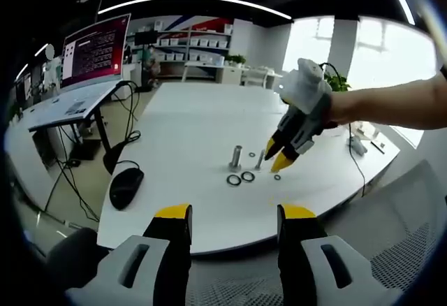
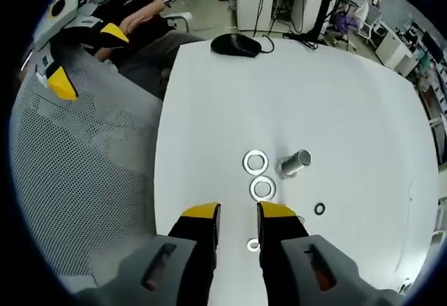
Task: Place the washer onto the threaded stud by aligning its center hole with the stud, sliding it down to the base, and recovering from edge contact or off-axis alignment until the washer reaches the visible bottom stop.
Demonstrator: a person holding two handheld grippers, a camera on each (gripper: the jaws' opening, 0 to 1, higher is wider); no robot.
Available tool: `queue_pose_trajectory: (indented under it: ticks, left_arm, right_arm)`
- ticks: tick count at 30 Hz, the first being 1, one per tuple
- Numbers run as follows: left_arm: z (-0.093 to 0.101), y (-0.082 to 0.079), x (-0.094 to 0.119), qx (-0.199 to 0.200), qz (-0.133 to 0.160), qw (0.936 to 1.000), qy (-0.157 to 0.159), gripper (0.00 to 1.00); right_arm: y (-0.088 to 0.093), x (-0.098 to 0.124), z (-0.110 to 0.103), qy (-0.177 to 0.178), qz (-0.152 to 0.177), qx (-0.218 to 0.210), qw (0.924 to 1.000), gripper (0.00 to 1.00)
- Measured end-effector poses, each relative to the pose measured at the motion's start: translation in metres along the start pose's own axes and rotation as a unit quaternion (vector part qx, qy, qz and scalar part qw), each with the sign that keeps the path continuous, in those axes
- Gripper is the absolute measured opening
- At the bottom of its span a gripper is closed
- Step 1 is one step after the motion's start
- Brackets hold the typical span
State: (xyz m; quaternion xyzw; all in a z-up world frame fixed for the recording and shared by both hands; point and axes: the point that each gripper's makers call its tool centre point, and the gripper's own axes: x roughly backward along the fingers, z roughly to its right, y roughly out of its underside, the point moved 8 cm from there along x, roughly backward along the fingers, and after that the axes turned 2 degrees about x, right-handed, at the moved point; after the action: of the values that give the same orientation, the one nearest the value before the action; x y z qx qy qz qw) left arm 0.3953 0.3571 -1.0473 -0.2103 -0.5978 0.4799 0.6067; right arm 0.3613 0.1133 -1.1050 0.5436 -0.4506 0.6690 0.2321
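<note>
two flat steel washers lie on the white table just beside the upright threaded stud, a smaller washer between the right gripper tips. they look thin, stiff, light and slippery, best pinched by the rim. the right gripper hovers low over them, jaws narrowly parted, grasping nothing. the left gripper hangs off the table edge, jaws apart, empty

Both grippers: blk jaws w/ yellow tips, grey bodies.
</note>
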Motion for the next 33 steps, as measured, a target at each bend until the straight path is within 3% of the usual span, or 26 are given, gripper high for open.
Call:
queue_pose_trajectory:
  ticks: [21,33]
  left_arm:
    - [0.002,-0.002,0.001,0.008,0.01,0.9999,-0.001,0.46]
    - [0.002,-0.003,0.0,0.008,0.01,0.9999,-0.002,0.45]
  right_arm:
    - [0.001,-0.053,0.024,0.005,-0.09,0.03,0.9954,0.29]
    - [0.0,-0.059,0.027,0.0,-0.091,0.02,0.9956,0.28]
